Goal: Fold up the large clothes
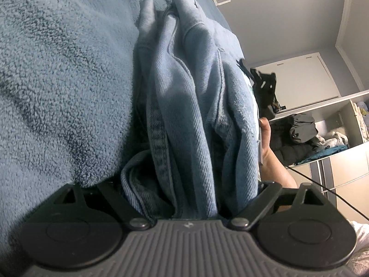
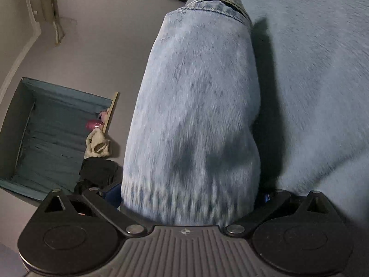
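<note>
Light blue denim jeans (image 1: 189, 106), folded into a thick bundle, lie on a blue fleece blanket (image 1: 57, 73). My left gripper (image 1: 191, 87) straddles one end of the bundle. The denim is bunched tight between its jaws and hides both fingers. In the right wrist view the jeans (image 2: 196, 106) fill the gap of my right gripper (image 2: 196, 92), whose jaws stand wide around the fold; this picture is blurred and its fingers are covered too. In the left wrist view the right gripper (image 1: 265, 85) and the hand (image 1: 267, 138) holding it show just beyond the bundle.
The blanket (image 2: 318, 80) lies beside the jeans in the right wrist view. An open wardrobe shelf (image 1: 322, 136) holds piled clothes. A teal box (image 2: 50, 133), a beige cloth (image 2: 98, 143) and a dark garment (image 2: 99, 173) sit by the wall.
</note>
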`<state>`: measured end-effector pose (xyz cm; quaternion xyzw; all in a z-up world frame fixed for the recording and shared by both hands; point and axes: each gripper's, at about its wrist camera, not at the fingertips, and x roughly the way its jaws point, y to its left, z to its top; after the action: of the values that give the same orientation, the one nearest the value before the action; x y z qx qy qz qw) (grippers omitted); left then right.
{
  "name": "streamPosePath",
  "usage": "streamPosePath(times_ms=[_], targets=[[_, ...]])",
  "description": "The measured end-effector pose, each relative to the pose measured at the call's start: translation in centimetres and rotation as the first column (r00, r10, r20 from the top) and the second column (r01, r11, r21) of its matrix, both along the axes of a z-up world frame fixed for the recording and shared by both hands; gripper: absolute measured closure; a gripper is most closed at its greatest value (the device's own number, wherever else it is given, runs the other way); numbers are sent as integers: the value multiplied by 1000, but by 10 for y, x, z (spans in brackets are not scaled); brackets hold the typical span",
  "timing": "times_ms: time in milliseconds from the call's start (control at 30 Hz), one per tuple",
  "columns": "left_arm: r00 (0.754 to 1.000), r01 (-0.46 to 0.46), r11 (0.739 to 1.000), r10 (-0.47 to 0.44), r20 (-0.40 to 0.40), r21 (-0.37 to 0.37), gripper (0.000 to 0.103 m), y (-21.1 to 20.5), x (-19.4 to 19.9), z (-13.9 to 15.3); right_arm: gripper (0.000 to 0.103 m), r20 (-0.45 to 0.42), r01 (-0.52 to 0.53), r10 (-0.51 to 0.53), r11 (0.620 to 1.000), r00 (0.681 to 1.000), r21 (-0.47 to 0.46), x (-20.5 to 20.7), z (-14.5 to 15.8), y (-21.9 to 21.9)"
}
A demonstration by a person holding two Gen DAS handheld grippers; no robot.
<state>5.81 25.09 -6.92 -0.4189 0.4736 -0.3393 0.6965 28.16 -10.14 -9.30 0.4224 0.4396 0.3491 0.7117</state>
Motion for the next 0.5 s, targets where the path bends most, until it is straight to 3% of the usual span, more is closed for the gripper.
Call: streamPosePath(times_ms=[100,167,267,400,500], targets=[[1000,-5,1000,5,6,9,15,-13,13,-1,4,37,21,-20,1000,999,-23,3,3,8],[1000,1,999,-2,27,36,15,-18,12,6,20,92,38,-33,998,995,-54,-5,7,10],[992,34,998,-40,118,57,15,-27,8,21,41,184,79,-76,997,980,-11,-22,13,6],[985,32,999,-31,170,0,15,-32,10,34,47,251,141,-148,989,957,44,-41,26,1],[983,16,1000,-18,181,13,15,-49,17,42,47,276,173,-171,985,946,16,-47,45,-9]])
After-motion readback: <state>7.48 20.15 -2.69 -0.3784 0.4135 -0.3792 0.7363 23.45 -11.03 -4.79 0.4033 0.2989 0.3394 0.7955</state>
